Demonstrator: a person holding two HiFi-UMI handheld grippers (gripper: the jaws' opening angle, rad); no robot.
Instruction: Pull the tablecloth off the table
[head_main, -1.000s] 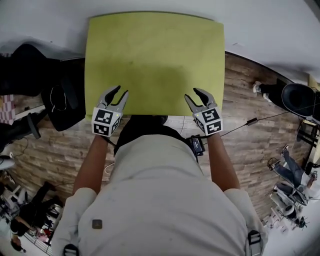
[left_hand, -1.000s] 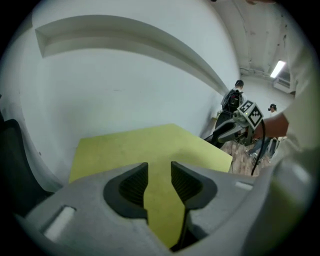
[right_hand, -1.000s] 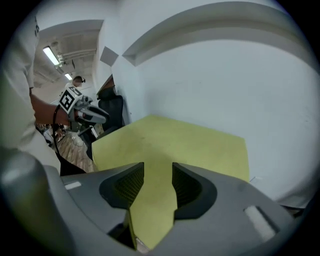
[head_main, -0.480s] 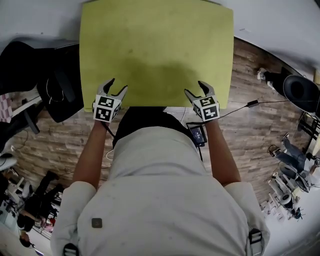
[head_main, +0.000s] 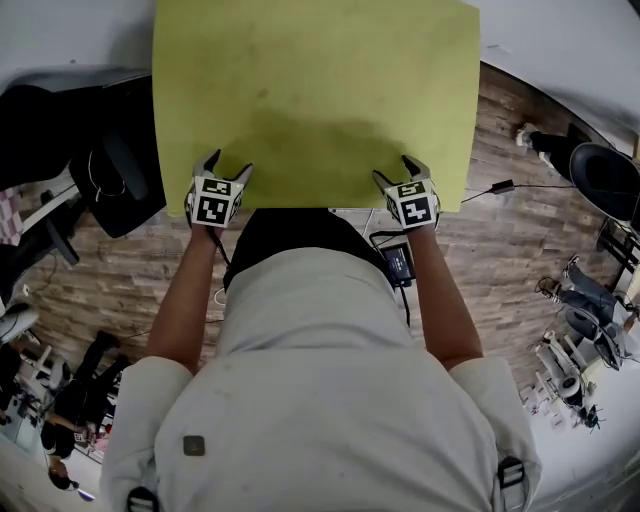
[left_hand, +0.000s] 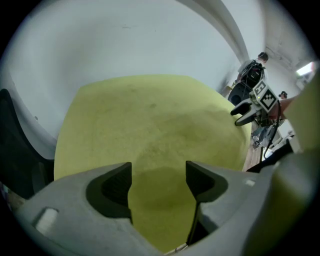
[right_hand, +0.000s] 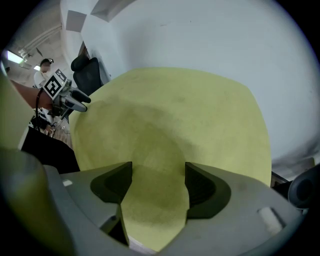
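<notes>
A yellow-green tablecloth (head_main: 315, 90) covers the whole table top; the same tablecloth (left_hand: 150, 115) fills the left gripper view and, as tablecloth (right_hand: 175, 115), the right gripper view. My left gripper (head_main: 229, 163) is at the cloth's near edge on the left, my right gripper (head_main: 396, 170) at the near edge on the right. Both sets of jaws are opening and stand wide. The cloth's near edge lies between the jaws of the left gripper (left_hand: 158, 175) and of the right gripper (right_hand: 153, 182), and no pad presses on it. Nothing is held.
A black office chair (head_main: 110, 170) stands close to the table's left side. On the wood floor lie a black device (head_main: 395, 262) with a cable, and a dark stool (head_main: 600, 180) stands at the right. A white wall (left_hand: 125, 45) rises behind the table.
Both grippers have moved forward onto the cloth's near edge. Their jaws have spread wider than a second ago. The table now sits nearer in the head view.
</notes>
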